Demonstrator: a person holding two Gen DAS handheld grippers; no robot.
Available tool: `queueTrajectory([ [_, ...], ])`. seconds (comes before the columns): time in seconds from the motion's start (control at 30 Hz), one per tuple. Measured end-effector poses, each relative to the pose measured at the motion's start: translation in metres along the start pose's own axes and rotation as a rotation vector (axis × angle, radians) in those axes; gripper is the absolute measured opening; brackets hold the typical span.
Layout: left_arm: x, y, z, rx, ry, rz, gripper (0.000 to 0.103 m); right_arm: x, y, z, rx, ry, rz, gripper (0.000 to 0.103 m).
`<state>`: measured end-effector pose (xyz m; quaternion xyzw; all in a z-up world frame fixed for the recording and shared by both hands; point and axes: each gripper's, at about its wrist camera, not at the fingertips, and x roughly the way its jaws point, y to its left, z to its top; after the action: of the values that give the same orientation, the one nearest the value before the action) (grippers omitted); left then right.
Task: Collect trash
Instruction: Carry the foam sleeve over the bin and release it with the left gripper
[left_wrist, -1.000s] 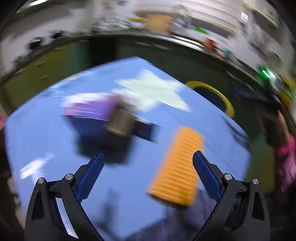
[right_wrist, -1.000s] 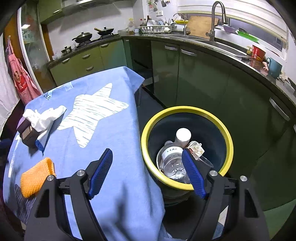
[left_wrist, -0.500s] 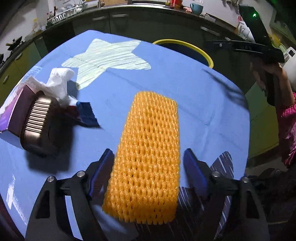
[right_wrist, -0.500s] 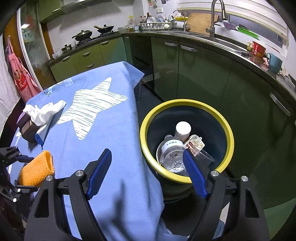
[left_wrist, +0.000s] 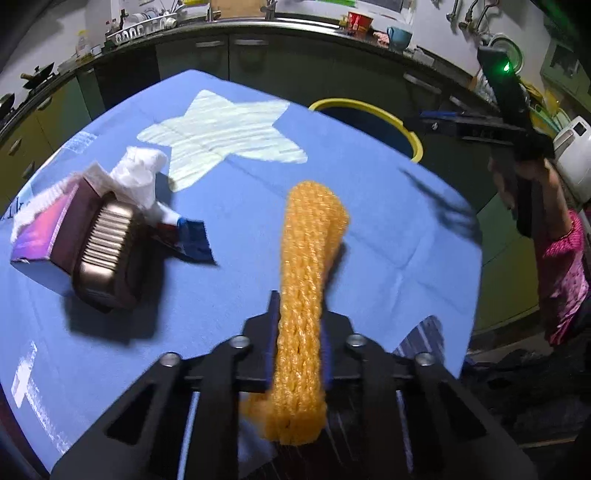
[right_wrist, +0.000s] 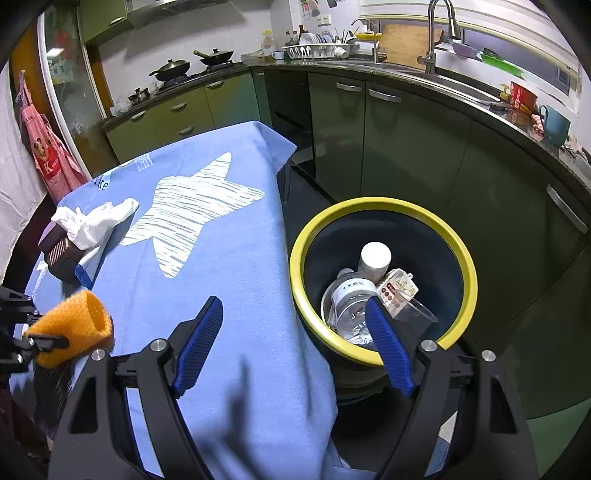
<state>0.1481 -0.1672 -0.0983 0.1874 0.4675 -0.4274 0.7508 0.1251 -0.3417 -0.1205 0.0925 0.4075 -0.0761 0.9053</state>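
Left gripper (left_wrist: 297, 350) now clamped on orange foam net (left_wrist: 306, 280); half a second ago jaws wide apart either side of it, net lying flat on blue tablecloth (left_wrist: 369, 206). Net now squeezed into a narrow roll, far end lifted and pointing toward 12 o'clock, near end hanging below the fingers at 6. In right wrist view same net (right_wrist: 72, 326) at 9 o'clock, seen end-on as an open tube, pinched by left gripper (right_wrist: 40, 338) at the table's near-left corner.

Right gripper (right_wrist: 291, 341) spread wide, nothing between the fingers, hovering above table edge and yellow-rimmed bin (right_wrist: 458, 258); pose nearly same as before. Bin on floor just beside table, at 3 o'clock; holds clear plastic bottle (right_wrist: 351, 302), white-capped container (right_wrist: 375, 256), small printed packet (right_wrist: 400, 290). Contents unchanged.

Remaining on cloth, 10 o'clock in left view: purple box (left_wrist: 48, 236), brown ribbed tray (left_wrist: 105, 254) leaning against it, crumpled white tissue (left_wrist: 138, 177) on top, blue wrapper (left_wrist: 188, 240) just beside. Same spots as before.
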Motion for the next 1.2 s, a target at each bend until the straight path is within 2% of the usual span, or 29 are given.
queueTrajectory([
  [0.23,-0.021,-0.032,0.032,0.075,-0.029,0.003,0.015,-0.016,-0.01,-0.002,0.016,-0.033,-0.041,0.075],
  [0.43,-0.014,-0.066,0.099,0.156,-0.054,-0.014,0.015,-0.034,-0.042,-0.013,0.073,-0.052,-0.103,0.077],
  [0.7,0.056,-0.113,0.205,0.233,-0.028,-0.061,0.015,-0.051,-0.096,-0.037,0.178,-0.057,-0.148,0.077],
  [0.9,0.124,-0.146,0.267,0.314,0.011,-0.027,0.018,-0.058,-0.124,-0.052,0.224,-0.054,-0.169,0.077],
  [1.0,0.164,-0.158,0.288,0.343,0.049,0.017,0.032,-0.061,-0.133,-0.058,0.243,-0.053,-0.179,0.077],
  [1.07,0.186,-0.164,0.294,0.367,0.056,0.067,0.059,-0.063,-0.138,-0.06,0.255,-0.054,-0.185,0.077],
  [1.13,0.2,-0.165,0.299,0.377,0.048,0.108,0.061,-0.064,-0.141,-0.062,0.259,-0.051,-0.186,0.077],
  [1.2,0.201,-0.161,0.3,0.348,0.045,0.094,0.066,-0.064,-0.141,-0.063,0.26,-0.046,-0.186,0.077],
])
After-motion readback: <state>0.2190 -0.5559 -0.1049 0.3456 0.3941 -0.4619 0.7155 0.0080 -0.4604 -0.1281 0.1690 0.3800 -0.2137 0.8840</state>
